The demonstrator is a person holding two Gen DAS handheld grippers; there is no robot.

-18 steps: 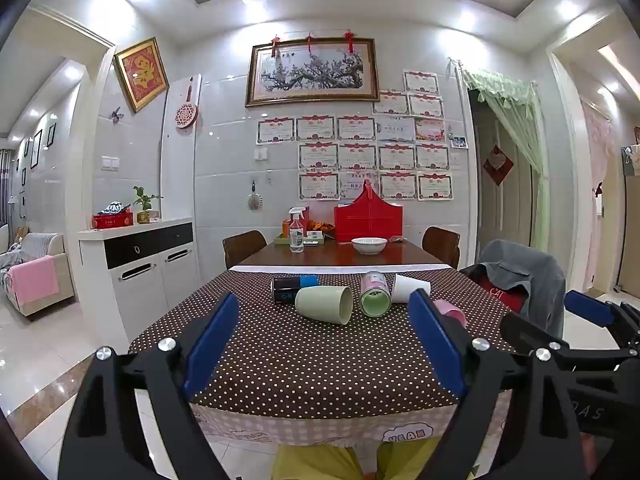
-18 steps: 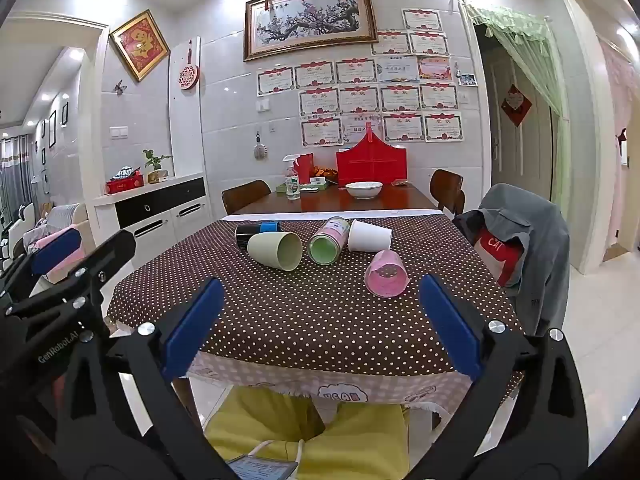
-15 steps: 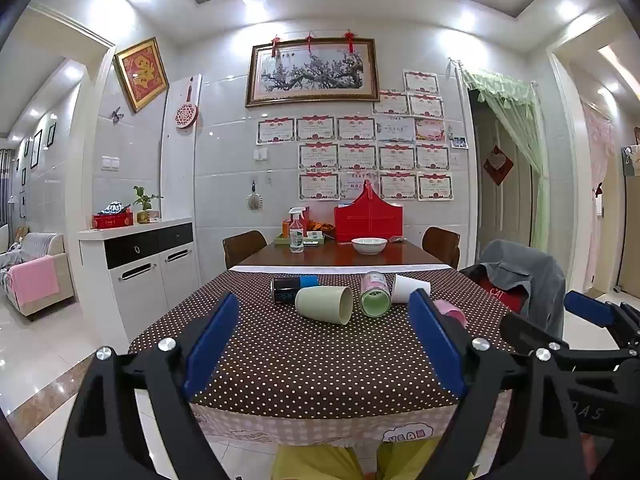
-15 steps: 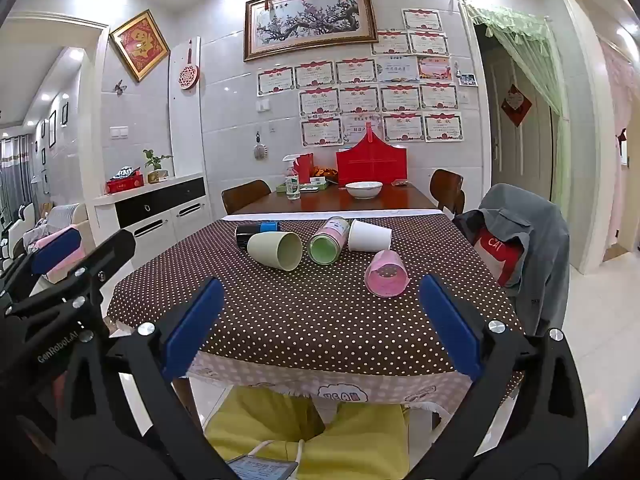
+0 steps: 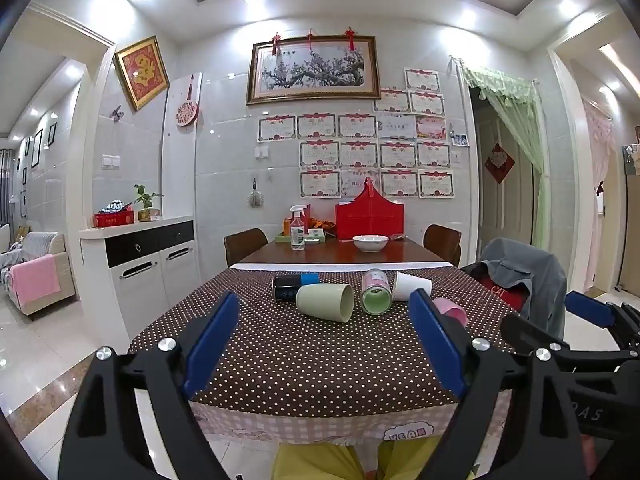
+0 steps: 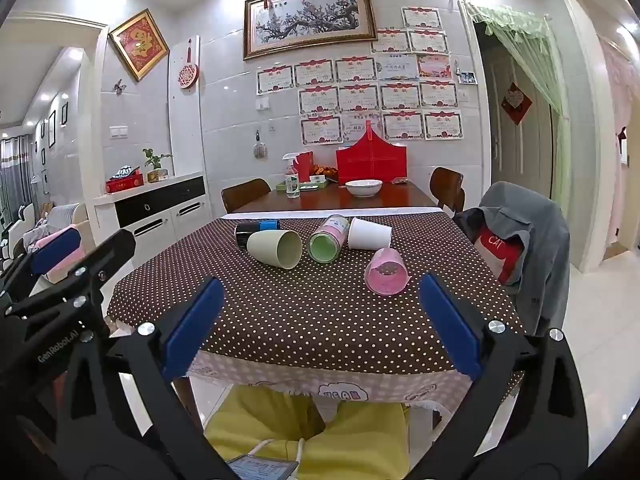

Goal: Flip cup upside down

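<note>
The pale green plastic cup (image 5: 326, 302) lies on its side on the brown polka-dot surface (image 5: 304, 360), its mouth towards the camera, beside a green-lidded jar (image 6: 328, 238), a white paper cup (image 6: 369, 234) and a pink cup (image 6: 386, 272). The left gripper (image 5: 324, 350) and the right gripper (image 6: 320, 322) both hover near the front edge, jaws spread wide and empty, probably to leave room for a sideways grasp.

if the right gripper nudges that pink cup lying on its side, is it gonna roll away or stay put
The pink cup lies on its side on the polka-dot tablecloth, so a nudge would likely set it rolling. It tapers, so it would probably curve rather than roll straight. It looks like thin translucent plastic, likely light; even a soft touch from the open right gripper may shift it, though the cloth may slow it.
</note>
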